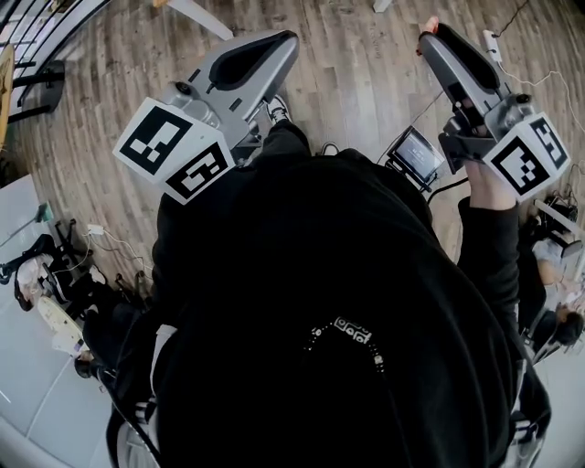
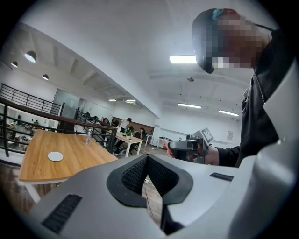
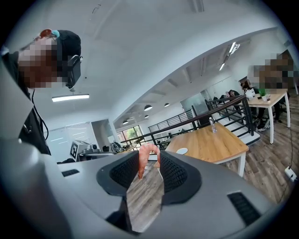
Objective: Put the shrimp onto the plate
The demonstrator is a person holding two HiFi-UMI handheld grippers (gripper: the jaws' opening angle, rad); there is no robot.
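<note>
A pink curved shrimp (image 3: 147, 154) is pinched between the tips of my right gripper (image 3: 149, 157), which is shut on it; in the head view its orange end (image 1: 430, 24) pokes past the right gripper (image 1: 431, 37). My left gripper (image 2: 146, 158) is shut with nothing in it and is held up at the left (image 1: 289, 40). Both grippers are raised in front of the person's black top, well away from the table. A small white plate (image 3: 182, 151) lies on a distant wooden table (image 3: 219, 142); the plate (image 2: 55, 156) also shows in the left gripper view.
Wood-plank floor (image 1: 347, 64) lies below. A water bottle (image 3: 213, 125) stands on the wooden table beside a dark railing (image 3: 187, 122). People sit at other tables (image 2: 128, 138) further back. Cables and equipment (image 1: 416, 155) lie on the floor near the person's feet.
</note>
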